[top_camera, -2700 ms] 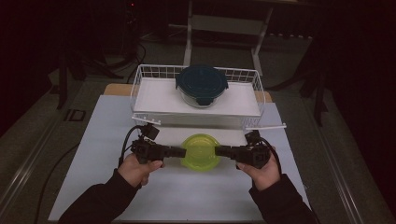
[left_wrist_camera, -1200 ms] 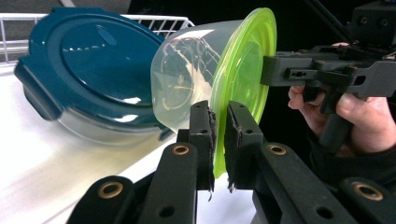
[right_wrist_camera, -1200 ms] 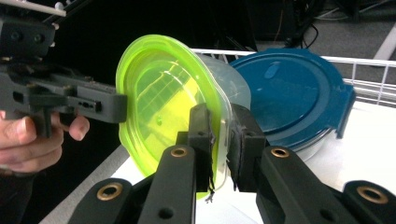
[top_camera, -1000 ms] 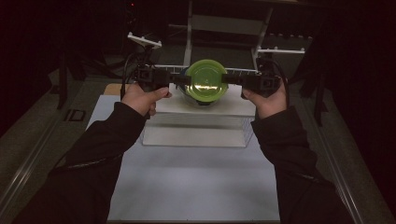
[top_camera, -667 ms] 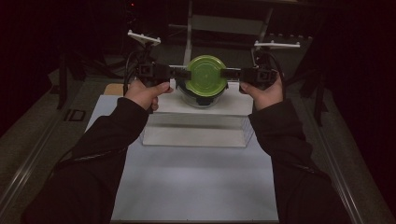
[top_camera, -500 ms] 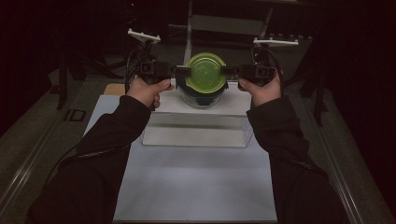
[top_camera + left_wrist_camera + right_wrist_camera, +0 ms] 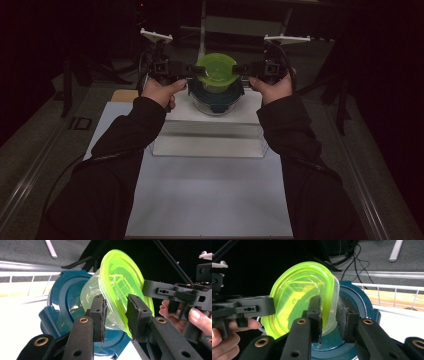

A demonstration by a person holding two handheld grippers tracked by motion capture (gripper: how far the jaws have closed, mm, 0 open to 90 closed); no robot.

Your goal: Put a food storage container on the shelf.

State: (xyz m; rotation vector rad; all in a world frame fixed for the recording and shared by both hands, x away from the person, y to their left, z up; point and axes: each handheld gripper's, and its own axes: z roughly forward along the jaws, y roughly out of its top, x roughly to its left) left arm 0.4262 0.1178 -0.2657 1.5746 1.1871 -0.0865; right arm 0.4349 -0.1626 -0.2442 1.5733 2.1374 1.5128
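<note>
1. The white table top [image 7: 210,200] lies bare at 6 o'clock in the high view, so the work is all at its far end, at 12 o'clock.
2. The wire basket [image 7: 210,131] stands there, and both arms reach over its near wall to get at what it holds.
3. A blue-lidded container [image 7: 216,100] sits in the basket, lid up and level; I judge it to be the base for a stack.
4. The green container [image 7: 217,72] hangs just above that blue lid, lid upward, held level from 9 and 3 o'clock so it cannot tip. Whether its base touches the lid I cannot tell.
5. The left gripper [image 7: 115,315] has its jaws closed most of the way, clamped on the green rim at one side.
6. The right gripper [image 7: 329,315] is likewise nearly closed, pinching the opposite rim. An edge grip like this, I judge, leaves the underside free for setting down.
</note>
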